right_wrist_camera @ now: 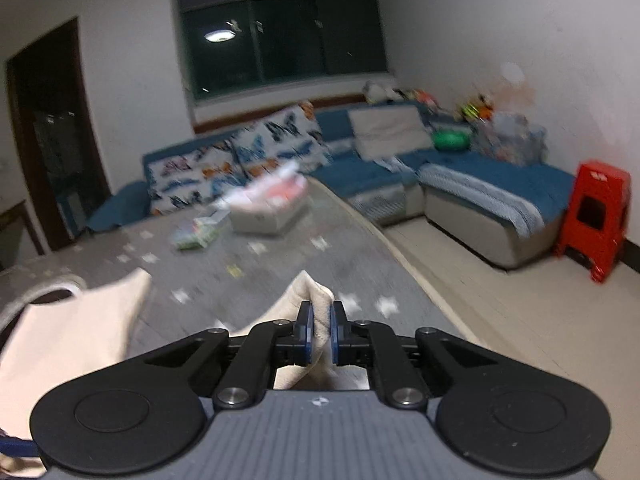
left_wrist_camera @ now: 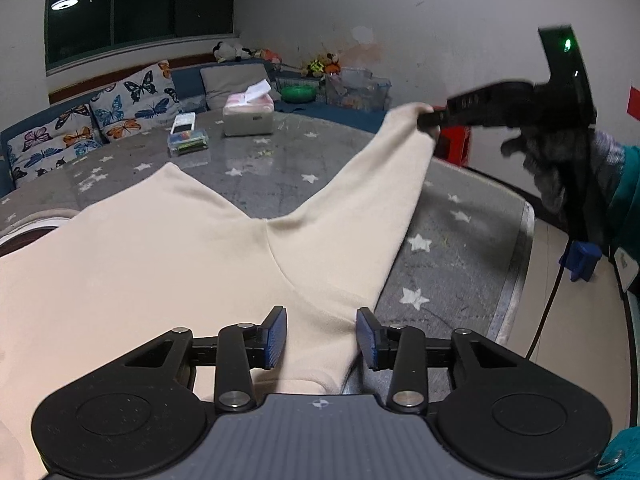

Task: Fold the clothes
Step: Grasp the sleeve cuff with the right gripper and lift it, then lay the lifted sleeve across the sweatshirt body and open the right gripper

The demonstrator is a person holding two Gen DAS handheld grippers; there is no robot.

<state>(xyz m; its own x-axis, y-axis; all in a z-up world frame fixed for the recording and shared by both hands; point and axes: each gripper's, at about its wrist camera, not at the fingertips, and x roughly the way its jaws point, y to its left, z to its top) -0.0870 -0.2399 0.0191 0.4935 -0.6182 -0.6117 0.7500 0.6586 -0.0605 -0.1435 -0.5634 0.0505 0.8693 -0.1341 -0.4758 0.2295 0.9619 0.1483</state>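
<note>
A cream garment (left_wrist_camera: 160, 264) lies spread on the grey star-patterned table (left_wrist_camera: 460, 232), with two leg-like parts pointing away. My left gripper (left_wrist_camera: 321, 336) is open, its blue pads either side of the garment's near right part, low over the cloth. My right gripper (left_wrist_camera: 430, 120) is shut on the far end of the right leg (left_wrist_camera: 404, 140) and holds it lifted above the table. In the right wrist view the right gripper (right_wrist_camera: 321, 330) pinches that cream cloth end (right_wrist_camera: 312, 292) between its blue pads; the rest of the garment (right_wrist_camera: 68, 320) lies at the left.
A tissue box (left_wrist_camera: 248, 114) and a small clear box of coloured items (left_wrist_camera: 188, 140) stand at the table's far side. A blue sofa with butterfly cushions (left_wrist_camera: 100, 116) lies behind. A red stool (right_wrist_camera: 596, 216) stands on the floor at the right, beyond the table edge (left_wrist_camera: 524, 264).
</note>
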